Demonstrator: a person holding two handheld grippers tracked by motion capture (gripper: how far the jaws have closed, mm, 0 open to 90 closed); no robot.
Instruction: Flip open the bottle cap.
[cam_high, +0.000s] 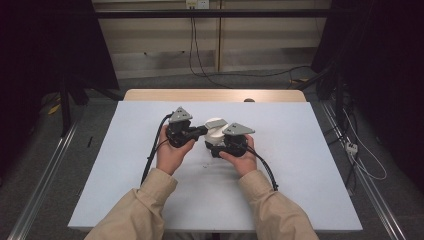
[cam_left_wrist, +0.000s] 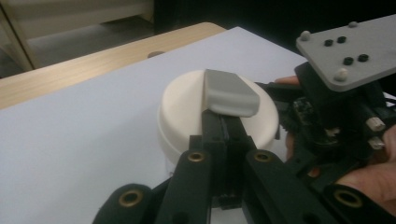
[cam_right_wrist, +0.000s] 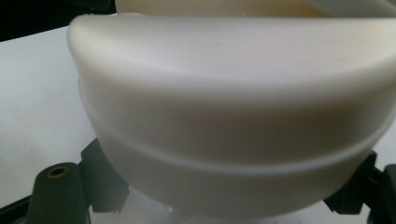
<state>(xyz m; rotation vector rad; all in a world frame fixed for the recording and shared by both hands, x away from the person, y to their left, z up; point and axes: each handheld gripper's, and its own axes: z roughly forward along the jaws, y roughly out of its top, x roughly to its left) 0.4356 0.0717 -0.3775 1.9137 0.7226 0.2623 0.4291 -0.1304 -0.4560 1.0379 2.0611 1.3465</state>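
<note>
Two grippers meet over one small white jar (cam_high: 216, 131) near the middle of the bench (cam_high: 300, 165), which carries a pale blue-white sheet over a wooden top. The jar is round and squat, with a cream-white lid (cam_left_wrist: 187, 105) that overhangs a slightly narrower body; a raised ridge runs around the body below the lid, and lower down the material looks clearer. A grey flat tab (cam_left_wrist: 229, 93) lies across the lid's top.

The left gripper (cam_high: 196, 132) reaches in from the jar's left side. In the left gripper view its jaws stand pressed together just below the grey tab, at the lid's near edge; whether they pinch the tab itself I cannot tell.

The right gripper (cam_high: 220, 147) sits on the jar's near side. In the right gripper view the jar lies between its jaws, which stand wide on either side of the lower body; whether they press the jar's wall cannot be told.

Beyond the jaws lie bare sheet, the wooden edge of the bench and a small round mark (cam_left_wrist: 155, 54) on it. Cables (cam_high: 152, 155) trail back along both sleeves.
</note>
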